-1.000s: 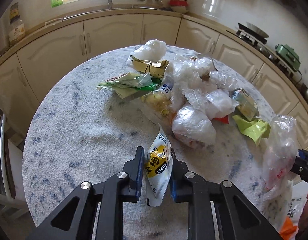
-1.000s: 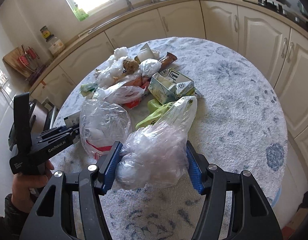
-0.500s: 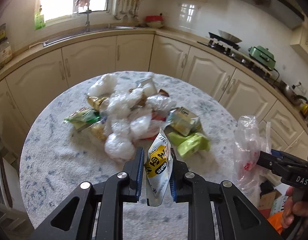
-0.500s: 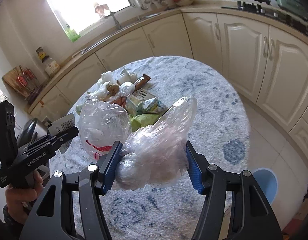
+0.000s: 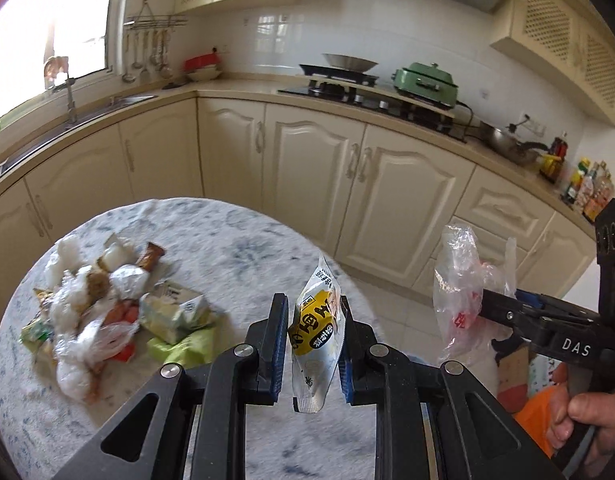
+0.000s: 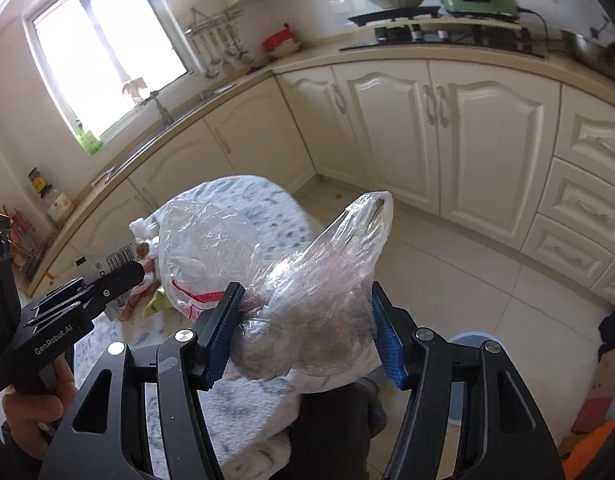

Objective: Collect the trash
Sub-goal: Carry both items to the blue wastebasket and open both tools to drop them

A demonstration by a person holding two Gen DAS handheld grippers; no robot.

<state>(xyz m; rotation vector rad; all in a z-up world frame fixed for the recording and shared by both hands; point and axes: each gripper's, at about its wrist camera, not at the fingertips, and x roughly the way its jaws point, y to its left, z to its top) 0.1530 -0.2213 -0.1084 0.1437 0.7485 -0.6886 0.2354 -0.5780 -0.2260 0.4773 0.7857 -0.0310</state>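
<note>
Both grippers were loaded. Between its narrowly set jaws the left gripper (image 5: pixel 310 344) pinched one yellow-and-white snack packet (image 5: pixel 316 332), which stood upright with its sealed bottom edge hanging below the pads. That edge-on grip probably suited a thin, flat pouch, since it left nothing loose to slip. With its jaws set much wider, the right gripper (image 6: pixel 303 332) squeezed one crumpled clear plastic bag (image 6: pixel 307 280), its bulk bulging between the blue pads and a loose corner rising above them; a wide hold made sense for something soft and puffy.

To the left gripper's left and slightly ahead, the round table (image 5: pixel 235 248) carried the leftover trash pile (image 5: pixel 107 312). In it I counted one small carton, one green wrapper and one brown wrapper, plus perhaps four or five white plastic wads, though blur made that count uncertain. Each gripper held one item clear of the tabletop, apparently for carrying to a bin.
</note>
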